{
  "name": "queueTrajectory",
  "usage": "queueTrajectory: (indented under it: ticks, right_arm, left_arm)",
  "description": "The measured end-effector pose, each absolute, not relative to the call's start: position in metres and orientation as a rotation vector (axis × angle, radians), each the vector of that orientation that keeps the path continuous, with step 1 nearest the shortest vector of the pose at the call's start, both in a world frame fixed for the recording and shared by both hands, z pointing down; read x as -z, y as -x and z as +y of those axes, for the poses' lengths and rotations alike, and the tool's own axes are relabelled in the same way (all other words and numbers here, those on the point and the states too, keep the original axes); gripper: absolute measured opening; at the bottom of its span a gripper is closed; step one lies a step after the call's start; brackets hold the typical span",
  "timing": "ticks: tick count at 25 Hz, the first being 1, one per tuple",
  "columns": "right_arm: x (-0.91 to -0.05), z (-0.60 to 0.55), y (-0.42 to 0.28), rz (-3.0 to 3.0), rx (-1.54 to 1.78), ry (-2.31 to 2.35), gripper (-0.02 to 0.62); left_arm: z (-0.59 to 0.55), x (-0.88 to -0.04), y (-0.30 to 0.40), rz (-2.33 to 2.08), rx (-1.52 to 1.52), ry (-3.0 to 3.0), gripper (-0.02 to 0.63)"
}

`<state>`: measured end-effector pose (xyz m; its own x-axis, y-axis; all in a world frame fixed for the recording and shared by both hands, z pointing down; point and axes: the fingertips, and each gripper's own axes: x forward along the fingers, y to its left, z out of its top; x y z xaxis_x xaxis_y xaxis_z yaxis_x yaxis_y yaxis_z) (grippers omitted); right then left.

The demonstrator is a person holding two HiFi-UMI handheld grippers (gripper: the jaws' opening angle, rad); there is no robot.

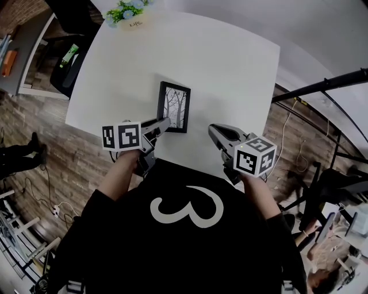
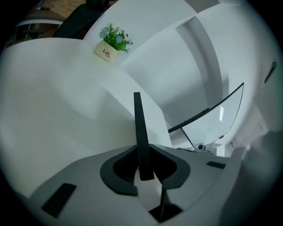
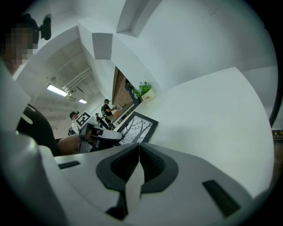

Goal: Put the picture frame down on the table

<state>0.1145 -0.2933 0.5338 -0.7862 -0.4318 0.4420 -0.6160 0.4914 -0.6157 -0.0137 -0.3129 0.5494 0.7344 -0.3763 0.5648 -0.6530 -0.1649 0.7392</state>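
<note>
I count one picture frame (image 1: pixel 174 107), one potted plant (image 1: pixel 129 14) and my two claws. My left claw (image 1: pixel 164 122) is clamped on the frame. Its pads press on both faces at the near corner, and from that claw I see the frame edge-on, running straight out from between the jaws. The frame is tilted over the near part of the table (image 1: pixel 230 69), with its tree print turned toward my right claw (image 1: pixel 213 129). I cannot tell whether its lower edge touches the top. My right claw is off to the right of the left one, clear of the frame, with its jaws together and holding nothing.

The single table is white, and the potted plant stands far ahead of the left claw at the opposite edge. Wood-look floor (image 1: pixel 52 149) surrounds the table. A brick wall (image 1: pixel 20 11) and a dark chair (image 1: pixel 72 57) lie beyond the left claw's outer side. A black pole (image 1: pixel 322 86) runs past the right claw. A few people (image 3: pixel 106 110) stand in the room behind the left claw.
</note>
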Motion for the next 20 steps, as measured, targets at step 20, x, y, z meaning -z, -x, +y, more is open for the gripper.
queueTrajectory:
  ticks: [20]
  right_arm:
    - [-0.540,-0.286,-0.118,-2.484,-1.209,-0.913,0.025]
  left_arm:
    - [-0.318,-0.564,0.024,-0.932,-0.442,-1.858,0.104]
